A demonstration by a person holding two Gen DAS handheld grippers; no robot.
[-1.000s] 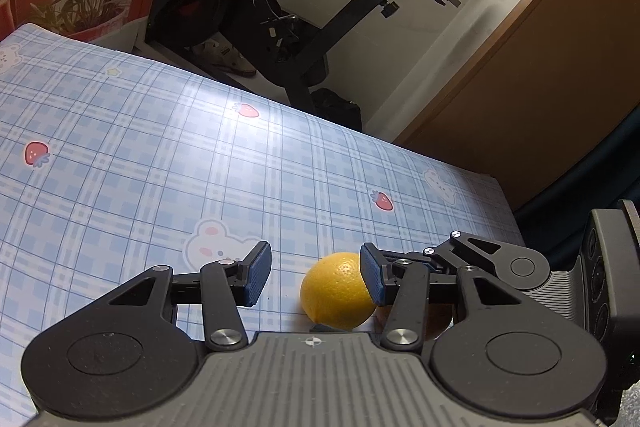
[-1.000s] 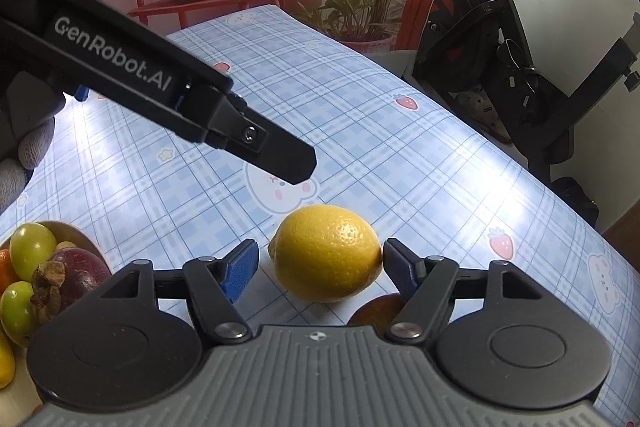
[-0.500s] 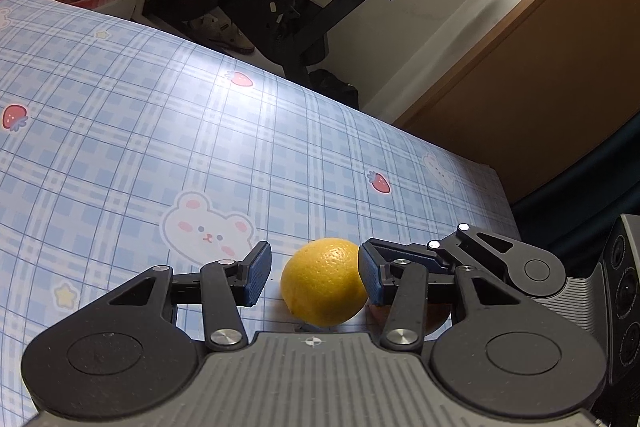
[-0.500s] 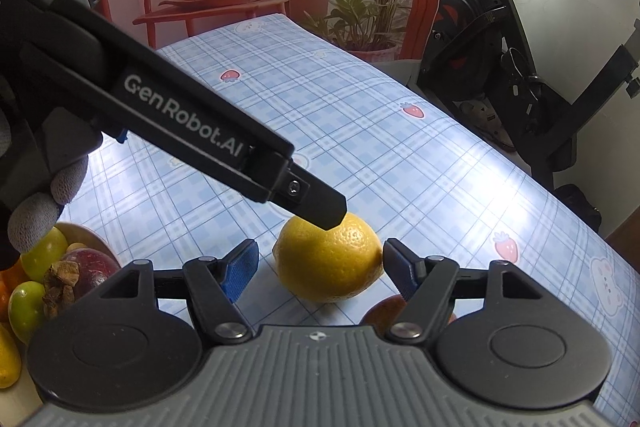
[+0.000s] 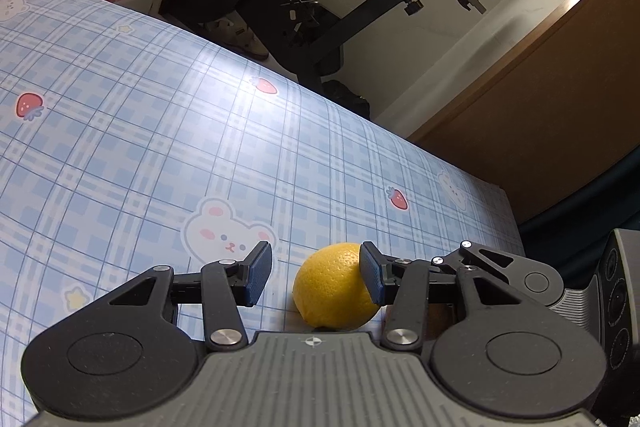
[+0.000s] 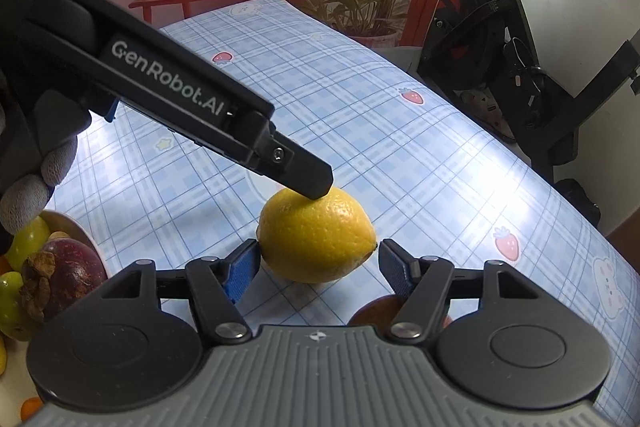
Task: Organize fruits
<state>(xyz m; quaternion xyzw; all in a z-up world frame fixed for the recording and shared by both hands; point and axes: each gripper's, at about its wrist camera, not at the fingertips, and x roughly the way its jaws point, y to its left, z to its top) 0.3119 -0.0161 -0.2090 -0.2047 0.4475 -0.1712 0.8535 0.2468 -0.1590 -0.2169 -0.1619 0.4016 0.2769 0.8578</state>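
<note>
A yellow lemon (image 6: 318, 237) lies on the blue checked tablecloth (image 6: 400, 147). My right gripper (image 6: 319, 269) is open with one pad on each side of the lemon, the left pad touching or nearly touching it. My left gripper (image 5: 316, 273) is open; the lemon (image 5: 334, 293) sits by its right finger. In the right wrist view the left gripper's finger (image 6: 296, 171) rests at the lemon's top. A reddish-brown fruit (image 6: 380, 309) lies mostly hidden under my right gripper.
A bowl (image 6: 74, 227) at the left of the right wrist view holds green fruits, a purple mangosteen (image 6: 70, 277) and others. An exercise bike (image 6: 516, 39) and potted plants (image 6: 360, 11) stand beyond the table's far edge. A wooden cabinet (image 5: 560, 99) stands to the right.
The left gripper's finger has moved in over the lemon, from beside it to its top. My right gripper has moved closer around the lemon. The lemon stays on the cloth.
</note>
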